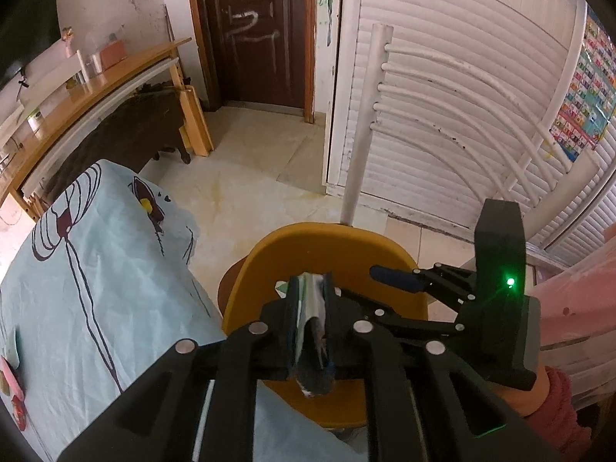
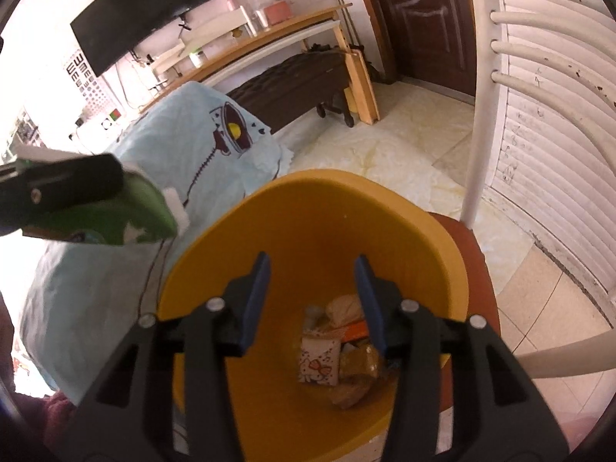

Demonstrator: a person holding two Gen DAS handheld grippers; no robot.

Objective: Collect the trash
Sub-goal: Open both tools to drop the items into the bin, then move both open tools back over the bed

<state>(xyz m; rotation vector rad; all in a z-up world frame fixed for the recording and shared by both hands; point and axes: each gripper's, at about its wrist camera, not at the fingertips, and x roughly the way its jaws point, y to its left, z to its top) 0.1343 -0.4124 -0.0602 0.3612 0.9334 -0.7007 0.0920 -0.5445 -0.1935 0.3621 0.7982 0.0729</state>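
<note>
**Wrapper pinched over the yellow bin, right fingers spread above it**

The left gripper [image 1: 312, 296] has its fingers pressed onto a crumpled wrapper [image 1: 312, 331], a thin glossy packet, green outside and silvery white where it folds; in the right wrist view the same packet [image 2: 146, 211] juts from the black jaw with a white torn edge. No print on it can be read. It hangs just above the rim of the yellow bin [image 1: 327, 242], a smooth, round moulded plastic tub with a thick rolled lip.

The right gripper [image 2: 312, 296] hovers over the bin's mouth, its blue-padded fingers [image 2: 258, 300] spread apart with nothing between them. At the bottom of the bin lie several pieces of trash [image 2: 338, 350]: a small white pouch with a red bow pattern, an orange strip, and crinkled clear film over brownish scraps.

The bin stands on a reddish-brown chair seat [image 2: 481, 269] with white tubular rails. Beside it is a surface under a wrinkled pale-blue cloth [image 1: 96, 269] printed with dark maroon line drawings. A dark brown door [image 1: 254, 30] bears a white chalk scrawl; I cannot read it.
</note>
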